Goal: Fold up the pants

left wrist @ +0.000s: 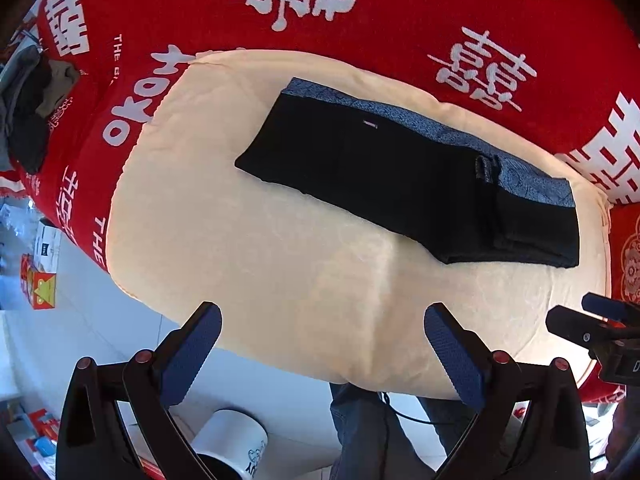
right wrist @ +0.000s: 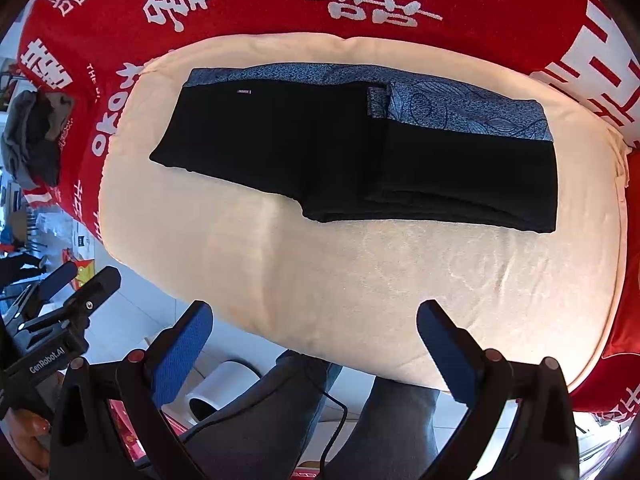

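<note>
Pants lie ahead of both grippers, already folded into a compact rectangle; left gripper and right gripper hover wide, empty. Folding looks essentially finished.

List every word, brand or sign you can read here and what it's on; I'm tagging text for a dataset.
"GenRobot.AI": on the left gripper body, right wrist view.
"DAY": end of a cut-off white word on the red blanket.
"THE": white print on the blanket's left side.
Large white double-happiness characters: across the blanket.
Small white tag on the black pants: too small to read.
Lettering on the white cup: blurred.
</note>
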Demonstrator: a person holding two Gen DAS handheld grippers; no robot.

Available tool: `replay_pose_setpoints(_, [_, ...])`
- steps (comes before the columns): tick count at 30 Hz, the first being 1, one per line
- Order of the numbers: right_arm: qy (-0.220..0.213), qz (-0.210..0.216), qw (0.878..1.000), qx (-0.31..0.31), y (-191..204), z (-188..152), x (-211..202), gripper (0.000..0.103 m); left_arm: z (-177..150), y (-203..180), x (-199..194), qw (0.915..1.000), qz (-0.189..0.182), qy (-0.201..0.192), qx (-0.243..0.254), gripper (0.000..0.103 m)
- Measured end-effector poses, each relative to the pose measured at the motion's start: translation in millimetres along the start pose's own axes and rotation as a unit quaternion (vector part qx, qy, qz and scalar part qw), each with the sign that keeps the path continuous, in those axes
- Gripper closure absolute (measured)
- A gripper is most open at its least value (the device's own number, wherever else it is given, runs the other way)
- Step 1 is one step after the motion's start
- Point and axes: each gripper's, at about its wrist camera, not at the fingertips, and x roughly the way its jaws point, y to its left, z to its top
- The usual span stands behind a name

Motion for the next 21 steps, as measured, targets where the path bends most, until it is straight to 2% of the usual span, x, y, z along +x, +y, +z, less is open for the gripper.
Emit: replay_pose_setpoints(21, [-0.012, 0.004, 1.0, 0.024, -11, -10, -5, 0.001, 1, 1, -1, 1.0, 0.0, -0.001, -0.007, 0.001])
